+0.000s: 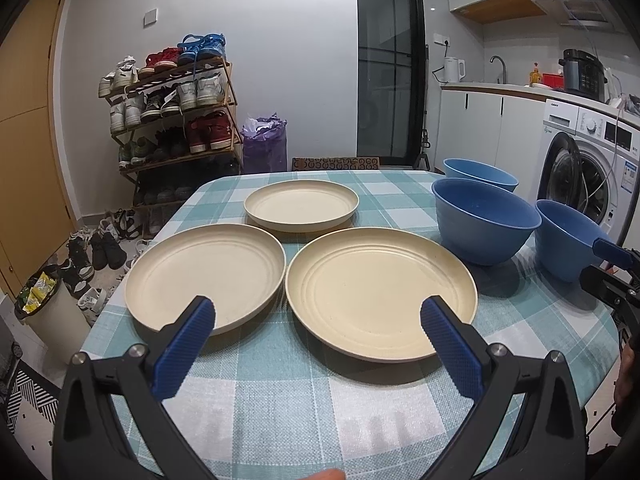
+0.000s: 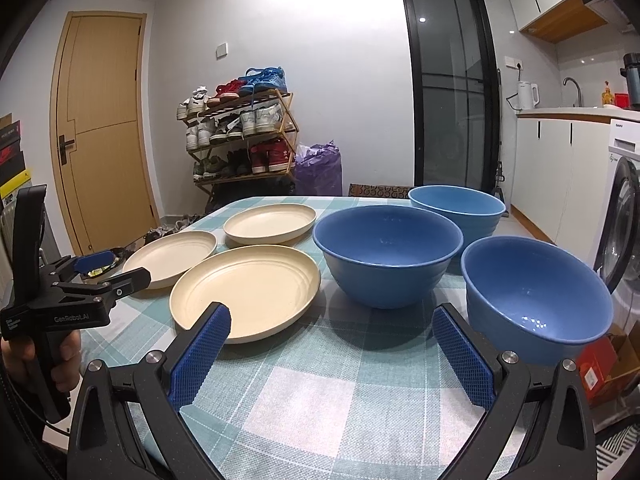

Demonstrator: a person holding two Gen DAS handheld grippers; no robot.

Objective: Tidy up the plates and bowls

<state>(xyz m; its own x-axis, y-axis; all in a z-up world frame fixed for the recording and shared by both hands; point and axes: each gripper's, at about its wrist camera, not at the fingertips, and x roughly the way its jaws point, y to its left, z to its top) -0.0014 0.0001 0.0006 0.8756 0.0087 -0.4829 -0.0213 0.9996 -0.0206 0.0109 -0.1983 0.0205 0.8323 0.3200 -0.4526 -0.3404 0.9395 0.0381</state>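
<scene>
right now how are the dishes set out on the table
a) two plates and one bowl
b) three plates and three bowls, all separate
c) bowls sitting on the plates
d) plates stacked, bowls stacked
b: three cream plates lie singly, and three blue bowls stand apart from them on the checked tablecloth, none nested.

A teal-and-white checked tablecloth (image 1: 280, 408) covers the table. Behind it a wooden shoe rack (image 1: 176, 116) loaded with sneakers stands against the wall, a purple bag (image 1: 265, 148) just beside it and loose shoes (image 1: 100, 248) scattered on the floor below. A tan door (image 2: 106, 128) is at the left, a white washing machine (image 1: 588, 164) at the right, with a white kettle (image 1: 454, 69) and a tap (image 1: 498, 66) on the counter
</scene>
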